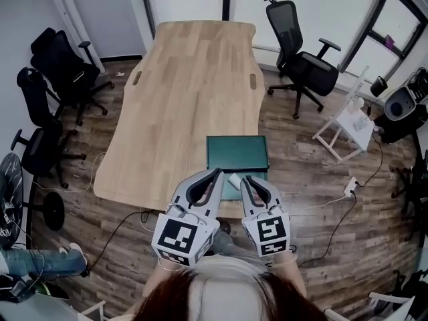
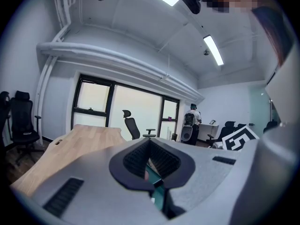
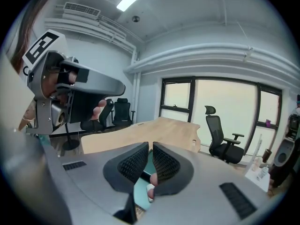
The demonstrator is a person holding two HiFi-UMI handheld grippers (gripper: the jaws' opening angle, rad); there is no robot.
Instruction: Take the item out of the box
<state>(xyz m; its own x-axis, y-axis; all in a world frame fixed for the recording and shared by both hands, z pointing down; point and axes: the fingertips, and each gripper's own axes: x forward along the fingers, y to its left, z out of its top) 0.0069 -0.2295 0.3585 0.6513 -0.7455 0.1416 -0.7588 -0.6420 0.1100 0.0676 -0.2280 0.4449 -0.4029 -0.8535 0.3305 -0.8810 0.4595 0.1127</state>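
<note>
A dark green box (image 1: 237, 152) lies at the near edge of the wooden table (image 1: 187, 92), with a lighter teal part on its near side. A small white item (image 1: 235, 179) shows there, between the tips of the two grippers. My left gripper (image 1: 218, 172) (image 2: 149, 143) hovers over the box's near left corner, its jaws shut with nothing held. My right gripper (image 1: 245, 178) (image 3: 151, 146) sits just right of it, also shut and empty. Through the narrow slit below its pads I see teal and a pink and white patch (image 3: 150, 182).
Black office chairs stand left of the table (image 1: 57, 59) and at the back right (image 1: 304, 62). A white rack (image 1: 348, 129), a power strip (image 1: 350, 187) with cables and a speaker (image 1: 401, 102) are on the floor at the right. A person stands far off (image 2: 192, 121).
</note>
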